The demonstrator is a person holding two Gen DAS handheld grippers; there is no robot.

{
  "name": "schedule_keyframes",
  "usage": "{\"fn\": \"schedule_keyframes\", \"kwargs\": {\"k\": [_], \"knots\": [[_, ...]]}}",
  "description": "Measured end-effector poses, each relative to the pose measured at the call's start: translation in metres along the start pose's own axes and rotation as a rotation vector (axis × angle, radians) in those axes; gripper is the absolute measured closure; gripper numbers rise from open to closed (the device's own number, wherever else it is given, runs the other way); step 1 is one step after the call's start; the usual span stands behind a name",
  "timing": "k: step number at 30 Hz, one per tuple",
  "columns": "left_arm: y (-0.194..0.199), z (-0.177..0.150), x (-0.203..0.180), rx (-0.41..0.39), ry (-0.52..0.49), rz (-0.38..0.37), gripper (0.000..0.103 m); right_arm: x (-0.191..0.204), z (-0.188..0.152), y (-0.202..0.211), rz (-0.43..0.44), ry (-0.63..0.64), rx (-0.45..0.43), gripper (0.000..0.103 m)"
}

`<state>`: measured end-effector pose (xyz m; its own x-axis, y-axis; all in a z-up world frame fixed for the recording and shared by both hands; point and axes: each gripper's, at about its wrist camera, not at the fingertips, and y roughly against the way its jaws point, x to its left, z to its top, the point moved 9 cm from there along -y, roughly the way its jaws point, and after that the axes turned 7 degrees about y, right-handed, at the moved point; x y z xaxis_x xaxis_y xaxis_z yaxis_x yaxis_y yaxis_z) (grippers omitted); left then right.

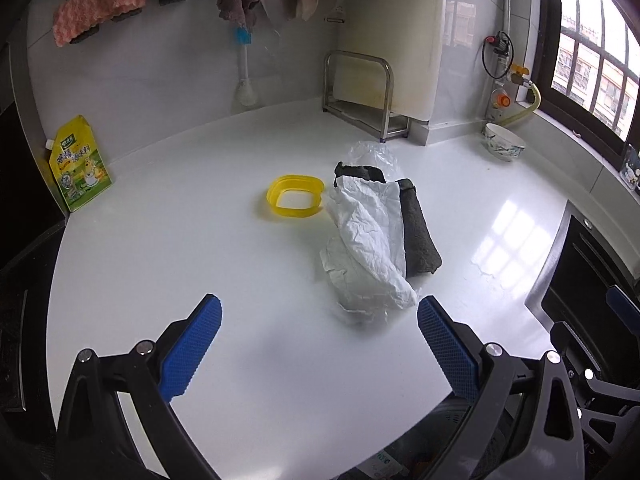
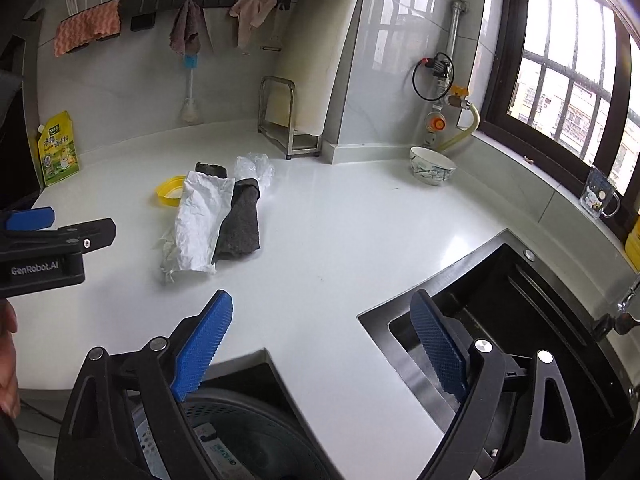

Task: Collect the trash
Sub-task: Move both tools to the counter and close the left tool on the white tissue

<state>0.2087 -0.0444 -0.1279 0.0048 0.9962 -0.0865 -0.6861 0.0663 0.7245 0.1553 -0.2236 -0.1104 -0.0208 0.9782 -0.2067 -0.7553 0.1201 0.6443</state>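
A crumpled white paper [image 1: 368, 240] lies on the white counter [image 1: 200, 264], partly over a dark grey cloth [image 1: 420, 232]. A clear plastic bag [image 1: 372, 156] sits behind them and a yellow plastic ring [image 1: 296, 198] lies to their left. My left gripper [image 1: 320, 344] is open and empty, just short of the paper's near end. My right gripper [image 2: 320, 344] is open and empty over the counter edge, with the paper [image 2: 200, 220], cloth [image 2: 240, 224], bag [image 2: 256, 168] and ring [image 2: 170, 192] farther ahead to the left. The left gripper's body [image 2: 52, 240] shows at the left.
A grey trash bin [image 2: 232, 432] with packaging in it stands below the counter's front edge. A black sink [image 2: 520, 320] is at the right. A bowl [image 2: 432, 166], a steel rack [image 2: 288, 120] and a yellow-green pouch [image 1: 80, 164] stand along the back.
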Motion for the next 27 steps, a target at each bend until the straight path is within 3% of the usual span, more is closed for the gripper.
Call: {"fn": "schedule_keyframes", "kwargs": {"k": [7, 10, 14, 17, 20, 27], "knots": [[-0.069, 0.0, -0.019, 0.093, 0.01, -0.018, 0.006, -0.007, -0.003, -0.042, 0.018, -0.068, 0.055, 0.017], [-0.085, -0.001, -0.021, 0.095, -0.015, -0.008, 0.011, -0.008, -0.005, -0.057, 0.02, -0.093, 0.077, 0.017], [-0.097, -0.002, -0.019, 0.131, -0.021, -0.048, 0.056, -0.007, -0.004, -0.07, 0.027, -0.127, 0.095, 0.017], [-0.103, 0.0, -0.01, 0.172, 0.008, -0.09, 0.083, -0.003, 0.001, -0.077, 0.039, -0.145, 0.105, 0.017], [-0.104, 0.004, -0.001, 0.186, 0.016, -0.099, 0.093, 0.004, 0.011, -0.085, 0.051, -0.149, 0.106, 0.017], [-0.089, 0.022, 0.027, 0.137, -0.016, -0.09, 0.095, 0.034, 0.041, -0.104, 0.129, -0.142, 0.1, 0.017]]}}
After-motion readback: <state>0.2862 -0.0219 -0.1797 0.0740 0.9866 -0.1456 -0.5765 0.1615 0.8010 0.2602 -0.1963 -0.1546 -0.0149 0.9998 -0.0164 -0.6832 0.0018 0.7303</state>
